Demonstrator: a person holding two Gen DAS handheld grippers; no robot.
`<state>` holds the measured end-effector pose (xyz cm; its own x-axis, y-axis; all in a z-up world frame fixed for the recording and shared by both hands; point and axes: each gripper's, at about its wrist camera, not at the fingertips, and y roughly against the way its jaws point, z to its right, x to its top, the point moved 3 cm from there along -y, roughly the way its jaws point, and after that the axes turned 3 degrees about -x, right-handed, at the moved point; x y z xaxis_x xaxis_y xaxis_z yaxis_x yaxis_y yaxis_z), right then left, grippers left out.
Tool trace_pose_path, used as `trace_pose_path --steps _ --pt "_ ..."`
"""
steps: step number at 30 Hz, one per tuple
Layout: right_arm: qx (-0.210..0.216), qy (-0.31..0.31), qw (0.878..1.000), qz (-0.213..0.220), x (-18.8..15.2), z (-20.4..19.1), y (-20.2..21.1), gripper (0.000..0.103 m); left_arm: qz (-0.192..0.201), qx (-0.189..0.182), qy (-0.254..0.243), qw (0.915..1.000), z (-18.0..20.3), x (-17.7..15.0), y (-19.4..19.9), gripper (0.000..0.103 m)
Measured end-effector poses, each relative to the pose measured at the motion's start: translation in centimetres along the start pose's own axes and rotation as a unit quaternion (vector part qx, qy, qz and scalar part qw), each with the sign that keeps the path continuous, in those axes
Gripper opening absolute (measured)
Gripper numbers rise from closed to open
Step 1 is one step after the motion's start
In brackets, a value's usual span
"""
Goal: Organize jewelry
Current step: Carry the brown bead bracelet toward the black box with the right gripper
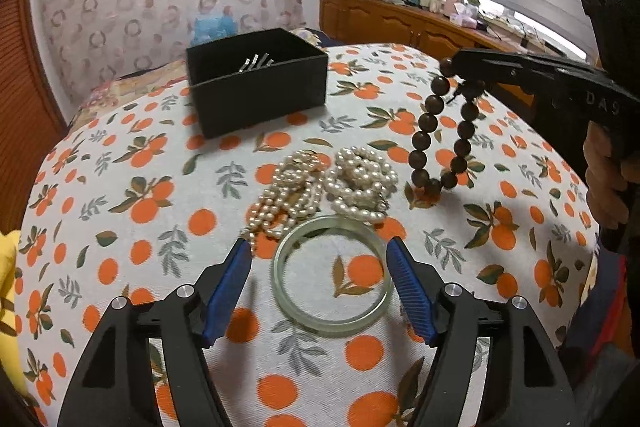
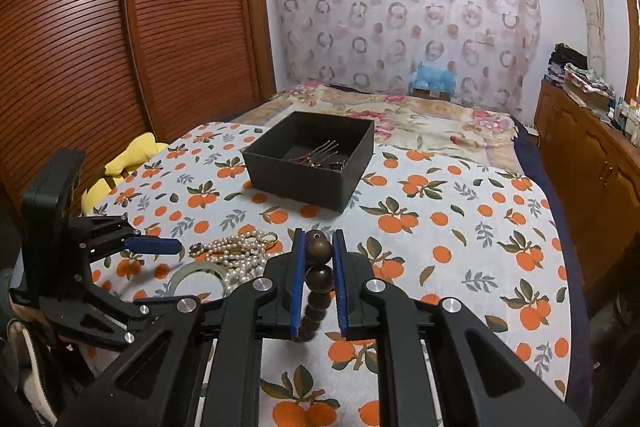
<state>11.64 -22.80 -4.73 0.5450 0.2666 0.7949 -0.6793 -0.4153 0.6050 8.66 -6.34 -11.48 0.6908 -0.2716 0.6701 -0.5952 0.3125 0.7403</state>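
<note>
My right gripper (image 2: pixel 318 245) is shut on a dark wooden bead bracelet (image 2: pixel 319 251). In the left wrist view the bracelet (image 1: pixel 428 123) hangs from that gripper (image 1: pixel 450 65) above the cloth, right of the pearls. My left gripper (image 1: pixel 320 247) is open, its blue pads on either side of a pale green glass bangle (image 1: pixel 280 279) lying on the cloth. Two heaps of pearl strands (image 1: pixel 352 179) lie just beyond the bangle. An open black box (image 1: pixel 260 95) stands further back with metal hairpins (image 1: pixel 256 63) inside; it also shows in the right wrist view (image 2: pixel 308 179).
An orange-print cloth (image 1: pixel 120 227) covers the bed. A yellow soft thing (image 2: pixel 120 163) lies at the left edge. A wooden slatted wardrobe (image 2: pixel 100 27) is to the left, a wooden cabinet (image 2: pixel 592 155) with clutter to the right.
</note>
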Motion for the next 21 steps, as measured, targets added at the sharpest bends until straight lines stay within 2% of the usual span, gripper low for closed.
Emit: trace_pose_path --steps 14,21 --pt "-0.002 -0.007 1.000 -0.010 -0.5 0.3 -0.5 0.015 -0.032 0.001 -0.017 0.9993 0.9 -0.6 -1.6 0.071" --pt "0.000 -0.003 1.000 -0.009 -0.3 -0.1 -0.5 0.015 -0.020 0.002 -0.018 0.9996 0.9 -0.7 -1.0 0.069"
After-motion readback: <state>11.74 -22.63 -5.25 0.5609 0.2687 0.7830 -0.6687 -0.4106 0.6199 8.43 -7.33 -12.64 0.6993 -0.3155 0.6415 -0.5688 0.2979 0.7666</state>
